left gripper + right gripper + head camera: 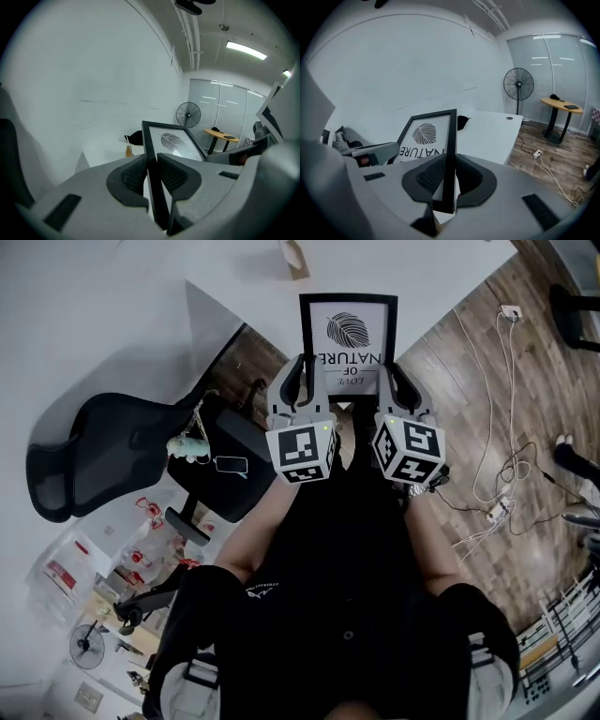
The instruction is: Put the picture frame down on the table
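While between two tools (pixel 302 371) (pixel 399 373), one frame (pixel 349 329)

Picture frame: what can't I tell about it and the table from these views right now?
- Left gripper view: the left claw, shut on the picture frame, covers its lower part.
- Right gripper view: the right claw does likewise.
- Head view: the frame's near edge sits behind both claws; whether it touches the table cannot be told.
- Head view: a brown item is cut by the top edge, unidentifiable.
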`<state>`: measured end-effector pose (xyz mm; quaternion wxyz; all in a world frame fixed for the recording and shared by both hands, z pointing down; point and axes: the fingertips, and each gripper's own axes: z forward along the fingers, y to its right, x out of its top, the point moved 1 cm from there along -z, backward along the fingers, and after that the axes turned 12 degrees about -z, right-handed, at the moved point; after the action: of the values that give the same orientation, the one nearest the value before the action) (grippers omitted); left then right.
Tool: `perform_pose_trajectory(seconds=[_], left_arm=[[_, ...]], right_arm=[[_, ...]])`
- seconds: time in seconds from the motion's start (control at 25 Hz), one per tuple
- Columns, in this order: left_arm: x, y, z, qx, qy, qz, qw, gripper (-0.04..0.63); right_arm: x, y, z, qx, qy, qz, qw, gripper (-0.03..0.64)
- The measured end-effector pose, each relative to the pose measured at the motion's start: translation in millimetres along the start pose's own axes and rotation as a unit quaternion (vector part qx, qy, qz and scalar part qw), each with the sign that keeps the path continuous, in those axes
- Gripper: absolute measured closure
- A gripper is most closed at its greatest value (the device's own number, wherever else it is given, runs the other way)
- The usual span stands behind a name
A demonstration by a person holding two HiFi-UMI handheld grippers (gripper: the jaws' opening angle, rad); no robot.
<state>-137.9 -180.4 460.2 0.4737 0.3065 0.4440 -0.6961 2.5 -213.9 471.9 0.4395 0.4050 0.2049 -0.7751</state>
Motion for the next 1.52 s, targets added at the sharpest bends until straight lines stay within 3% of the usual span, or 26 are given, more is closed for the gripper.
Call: perform_pose_trajectory(seconds=[0.72, 1.52], left_arm=[[-64.0, -17.6, 51.3, 0.032, -0.077, -0.008, 0.9965, 0.523], [-133.4, -42.0, 80.8, 0.084, -0.144, -0.041, 0.9852, 0.522]], right_arm=[[-58.1, 17.3, 58.7, 0.031, -0.083, 0.002, 0.996, 0.551], [-114.8, 22.2, 103.3, 0.075, -0.170, -0.003, 0.983, 0.549]])
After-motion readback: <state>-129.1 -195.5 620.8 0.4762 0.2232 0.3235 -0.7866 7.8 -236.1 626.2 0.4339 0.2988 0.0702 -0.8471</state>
